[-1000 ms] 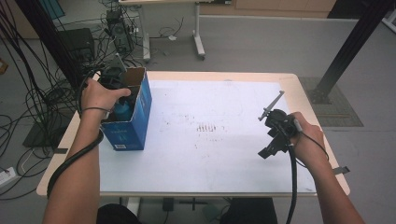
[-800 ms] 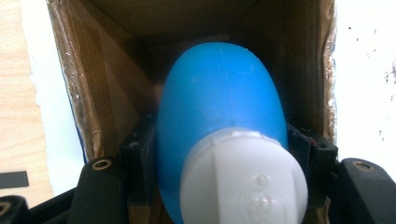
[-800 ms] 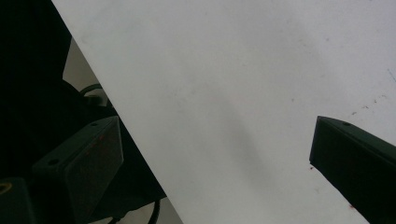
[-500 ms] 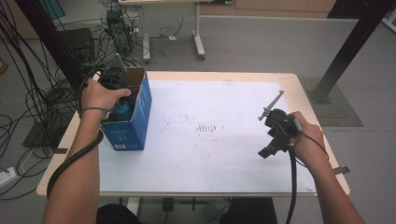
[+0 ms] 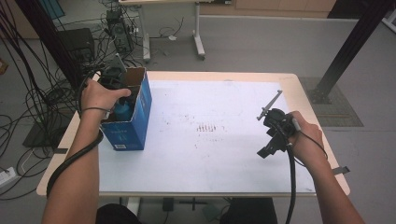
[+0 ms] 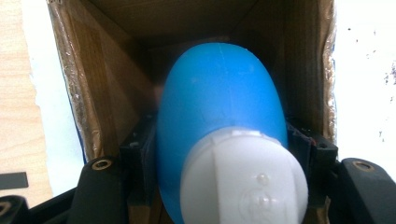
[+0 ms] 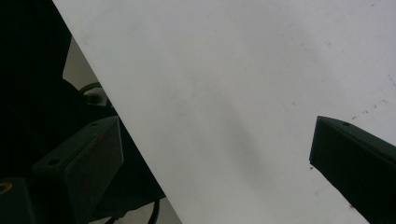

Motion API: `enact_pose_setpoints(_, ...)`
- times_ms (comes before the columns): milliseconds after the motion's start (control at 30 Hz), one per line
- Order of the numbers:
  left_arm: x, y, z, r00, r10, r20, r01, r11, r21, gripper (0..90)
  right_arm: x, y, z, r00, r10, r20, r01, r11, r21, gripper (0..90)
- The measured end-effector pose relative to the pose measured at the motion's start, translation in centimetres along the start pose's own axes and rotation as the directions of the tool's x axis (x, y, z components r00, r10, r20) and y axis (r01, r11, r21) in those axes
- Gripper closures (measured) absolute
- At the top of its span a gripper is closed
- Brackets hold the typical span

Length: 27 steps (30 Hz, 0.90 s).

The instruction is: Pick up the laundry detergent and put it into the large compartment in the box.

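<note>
Left gripper view: the left claw (image 6: 219, 186) clamps the blue bottle (image 6: 219, 107) inside the cardboard box (image 6: 116, 84).

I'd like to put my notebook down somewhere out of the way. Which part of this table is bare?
The white table top is bare from the blue box across to the right gripper, and along the near edge. The left end is crowded: the left gripper holds a blue bottle inside the box.
</note>
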<state>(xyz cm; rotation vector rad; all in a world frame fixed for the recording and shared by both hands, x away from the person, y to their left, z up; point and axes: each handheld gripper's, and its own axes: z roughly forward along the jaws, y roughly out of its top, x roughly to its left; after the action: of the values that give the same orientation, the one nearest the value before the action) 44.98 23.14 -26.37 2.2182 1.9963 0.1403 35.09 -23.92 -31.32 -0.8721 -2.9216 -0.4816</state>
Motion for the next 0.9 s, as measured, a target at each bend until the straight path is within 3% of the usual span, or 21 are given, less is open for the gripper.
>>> enact_pose_setpoints(900,-0.03,0.03,0.00,1.0000,0.001,-0.001,-0.001,1.0000,0.003,37.8,-0.01,0.03,-0.15,1.0000,-0.001,0.002,0.001,1.000,-0.001,2.3)
